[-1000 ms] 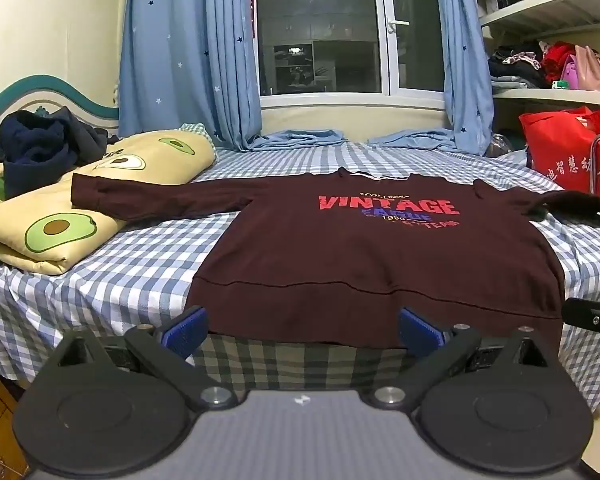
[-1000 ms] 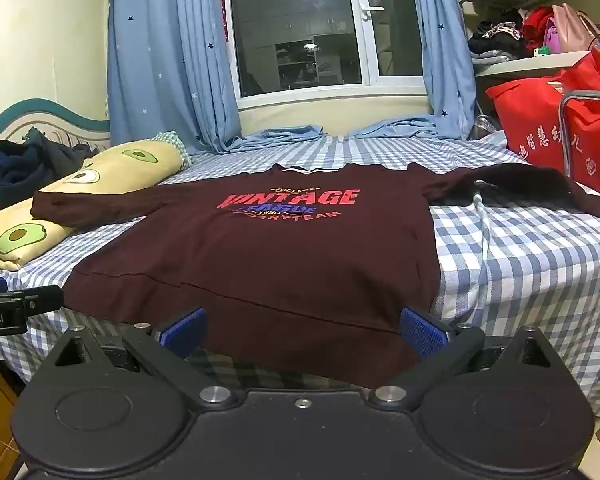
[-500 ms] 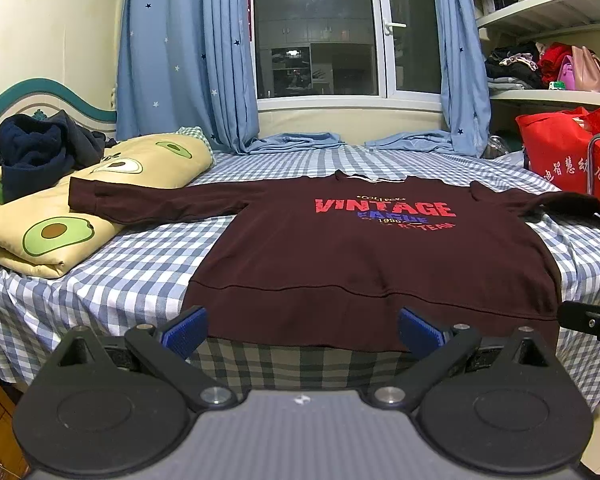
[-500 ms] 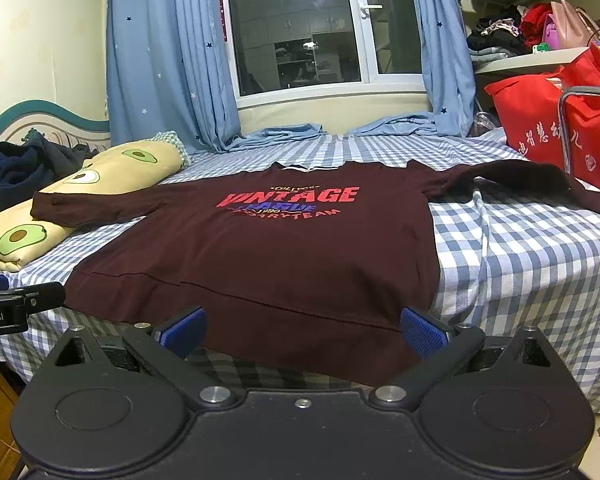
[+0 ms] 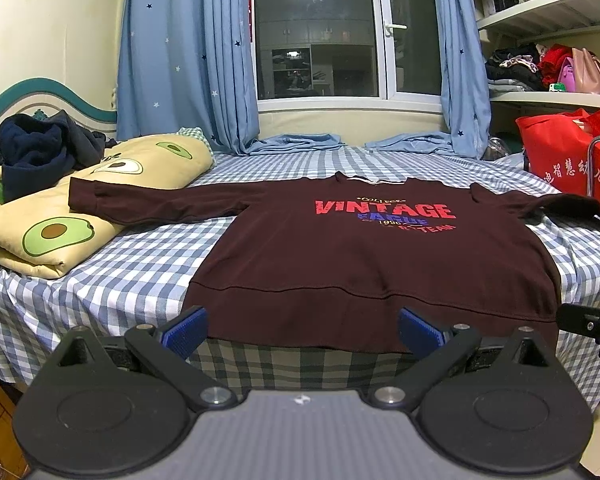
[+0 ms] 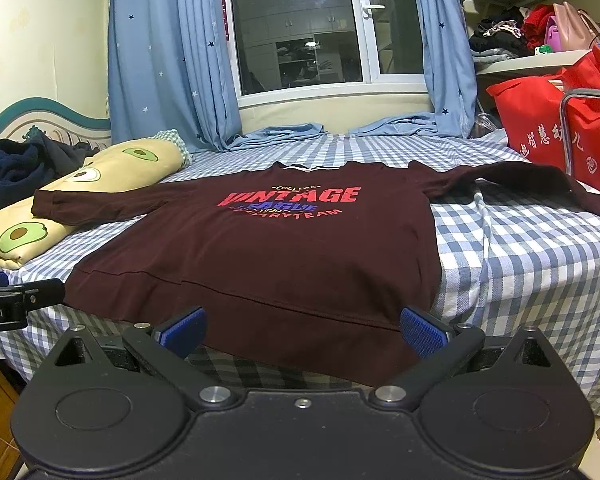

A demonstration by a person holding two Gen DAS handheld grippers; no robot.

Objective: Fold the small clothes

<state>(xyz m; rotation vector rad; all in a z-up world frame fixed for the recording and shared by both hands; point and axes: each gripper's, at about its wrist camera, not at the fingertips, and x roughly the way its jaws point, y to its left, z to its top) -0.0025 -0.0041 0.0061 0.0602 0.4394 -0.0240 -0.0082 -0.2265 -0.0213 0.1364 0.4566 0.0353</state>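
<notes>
Two grippers hover at near bed edge, neither touching cloth. Left gripper (image 5: 302,330): blue fingers (image 5: 185,329) spread wide, nothing between. Right gripper (image 6: 302,330): fingers wide too, nothing held. Maroon sweatshirt (image 5: 364,256) lies flat, print up, on checked bedsheet (image 5: 140,264), hem hanging over near edge, sleeves stretched left and right. Left sleeve end rests on avocado pillow (image 5: 60,228). Red bag (image 6: 548,128) far right, beyond right sleeve.
</notes>
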